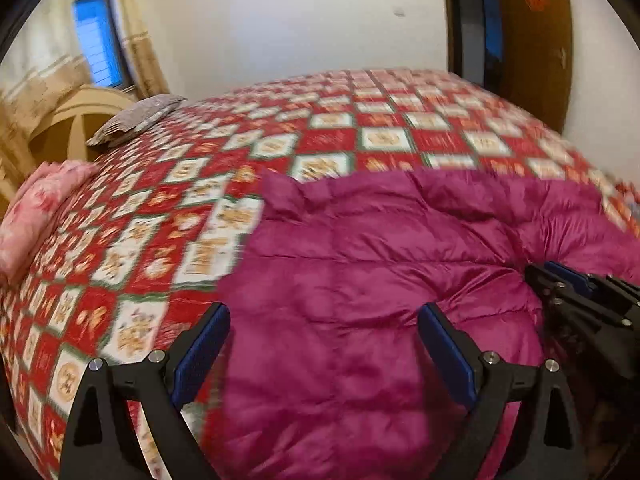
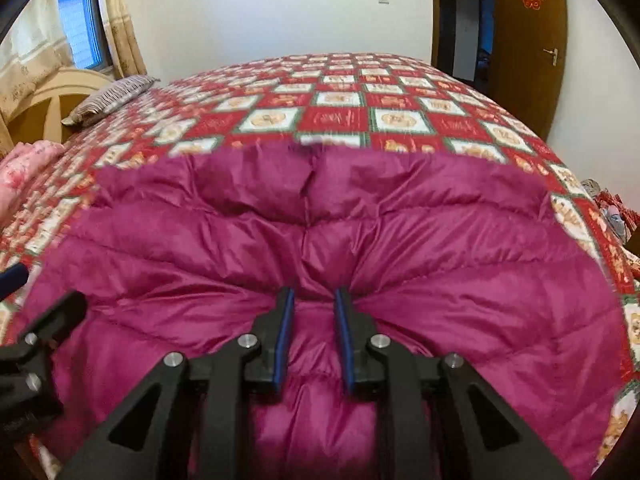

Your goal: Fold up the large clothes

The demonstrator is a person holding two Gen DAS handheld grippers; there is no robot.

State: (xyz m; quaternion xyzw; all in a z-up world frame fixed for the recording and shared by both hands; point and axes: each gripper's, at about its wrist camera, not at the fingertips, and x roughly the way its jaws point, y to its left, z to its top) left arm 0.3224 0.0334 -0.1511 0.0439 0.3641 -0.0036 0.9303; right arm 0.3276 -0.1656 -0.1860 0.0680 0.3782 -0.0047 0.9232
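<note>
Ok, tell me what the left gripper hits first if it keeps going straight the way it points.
Most likely the magenta down jacket: the open left gripper has its fingers spread over the jacket's left edge, with the checked bedspread just beside. Depth is unclear, so hedge on that.

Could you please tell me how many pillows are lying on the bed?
2. A striped grey pillow lies at the bed's far left corner by the headboard; a pink floral pillow lies nearer along the left edge. Others may be out of frame.
</note>
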